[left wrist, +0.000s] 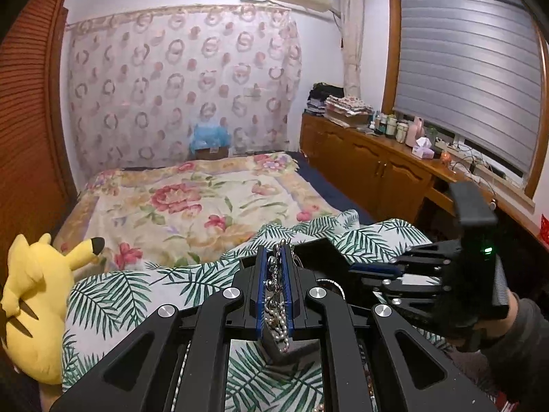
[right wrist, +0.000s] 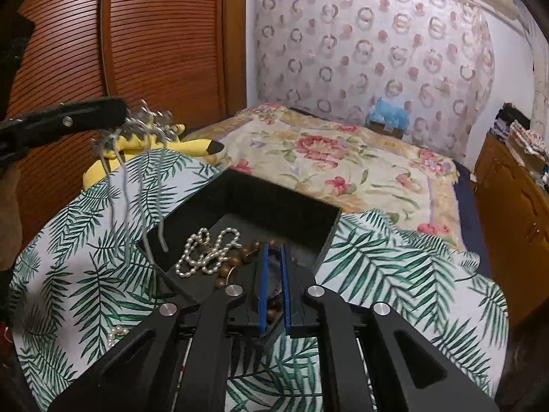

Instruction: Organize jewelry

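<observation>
Jewelry sits in two places: a tangle of silver chain w/ white pearl strand is pinched between the blue-padded jaws of the left gripper, jaws nearly together on it, pearls drooping below the pads. In the right wrist view the same bundle dangles off that gripper's tip, thin chain loops trailing down toward the box's left corner, blurred. Rest of the jewelry lies in a black square open-top box on a white cloth w/ green palm-leaf print: a white pearl necklace coiled on the box floor, touching brown wooden beads just right of it. Right gripper hangs over the box's near edge, jaws narrow w/ a slim gap; a dark shape shows in the gap, can't tell whether the pads press on it. A few loose pearls rest on the cloth outside the box, lower left. Yellow plush toy w/ black-tipped ears lies at the cloth's left edge. Floral quilted bed stretches behind, w/ a wooden cabinet along the window side.
</observation>
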A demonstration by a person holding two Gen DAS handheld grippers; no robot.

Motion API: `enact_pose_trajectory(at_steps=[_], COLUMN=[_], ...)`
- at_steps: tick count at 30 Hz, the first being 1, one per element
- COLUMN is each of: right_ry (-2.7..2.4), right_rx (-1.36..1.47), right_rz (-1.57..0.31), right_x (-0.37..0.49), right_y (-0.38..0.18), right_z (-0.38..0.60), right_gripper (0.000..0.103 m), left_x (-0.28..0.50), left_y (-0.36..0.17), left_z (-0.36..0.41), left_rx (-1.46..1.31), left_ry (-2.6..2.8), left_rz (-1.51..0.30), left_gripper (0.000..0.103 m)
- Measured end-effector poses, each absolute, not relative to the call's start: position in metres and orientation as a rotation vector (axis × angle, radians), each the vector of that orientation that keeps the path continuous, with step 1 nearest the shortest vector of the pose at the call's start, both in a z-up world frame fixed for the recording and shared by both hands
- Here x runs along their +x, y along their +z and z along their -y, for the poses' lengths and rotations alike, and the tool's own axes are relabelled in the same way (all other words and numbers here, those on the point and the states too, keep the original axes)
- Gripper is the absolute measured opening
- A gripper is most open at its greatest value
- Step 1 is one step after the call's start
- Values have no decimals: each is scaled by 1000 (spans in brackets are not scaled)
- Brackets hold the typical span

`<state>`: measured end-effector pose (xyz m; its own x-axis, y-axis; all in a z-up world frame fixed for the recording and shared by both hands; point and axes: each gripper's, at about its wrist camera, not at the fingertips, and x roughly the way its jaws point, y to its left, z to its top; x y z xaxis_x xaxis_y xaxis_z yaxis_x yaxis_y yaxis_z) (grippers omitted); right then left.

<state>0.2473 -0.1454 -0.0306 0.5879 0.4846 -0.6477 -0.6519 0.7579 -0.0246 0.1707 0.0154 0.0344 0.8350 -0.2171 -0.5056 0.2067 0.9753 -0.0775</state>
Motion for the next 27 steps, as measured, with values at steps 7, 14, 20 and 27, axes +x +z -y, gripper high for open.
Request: enact_pose_trajectory(at_steps=[7, 14, 20, 27], right_ry=[640, 627, 623, 617], right_rx=[-259, -269, -275, -279], right_rz=[-656, -657, -662, -670], right_x=[251, 251, 250, 245], right_y=[-24, -23, -22, -25], right_z=[157, 161, 163, 167], right_gripper=[26, 26, 26, 26], left_x=[197, 207, 215, 226], left_y=[17, 16, 15, 0], left_z=[-1, 8, 16, 24], left_rx=[12, 6, 8, 25], left_ry=[-236, -254, -276, -295], left_rz=[-576, -585, -592, -639], left_gripper=[8, 8, 8, 8])
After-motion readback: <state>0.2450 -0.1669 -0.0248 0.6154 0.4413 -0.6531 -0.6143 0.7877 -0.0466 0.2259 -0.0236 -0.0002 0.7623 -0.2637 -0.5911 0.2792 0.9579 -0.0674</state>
